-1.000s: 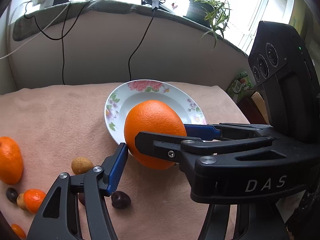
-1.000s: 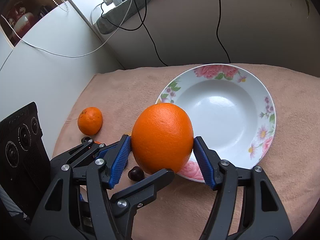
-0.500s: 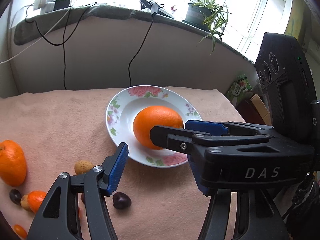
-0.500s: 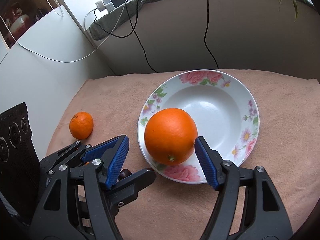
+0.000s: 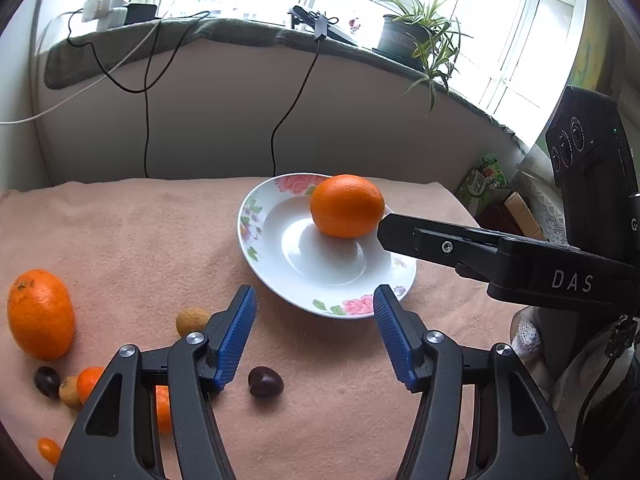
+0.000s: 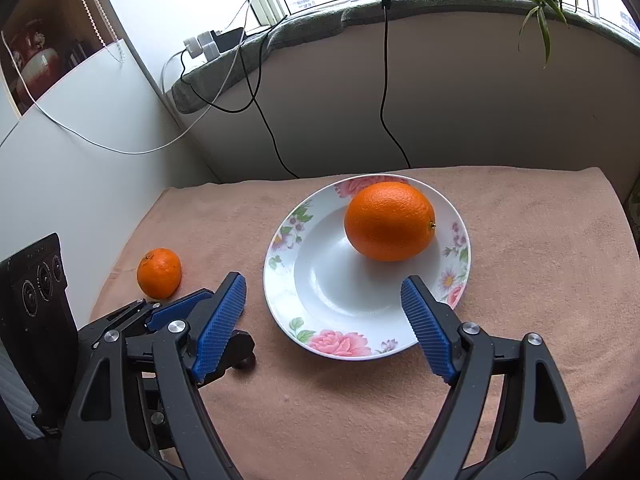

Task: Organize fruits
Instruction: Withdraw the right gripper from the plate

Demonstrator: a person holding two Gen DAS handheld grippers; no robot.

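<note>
Right tool (image 6: 324,320) just opened wide, empty; orange (image 6: 389,227) rests on plate (image 6: 340,340).

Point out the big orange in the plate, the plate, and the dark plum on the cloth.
big orange (image 6: 390,222), right wrist view, middle of its peel
plate (image 6: 340,344), right wrist view, near flowered rim
dark plum (image 5: 265,381), left wrist view, its top

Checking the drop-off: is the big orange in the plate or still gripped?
In the plate: the orange rests there, clear of the right gripper, whose jaws have just been opening.
</note>
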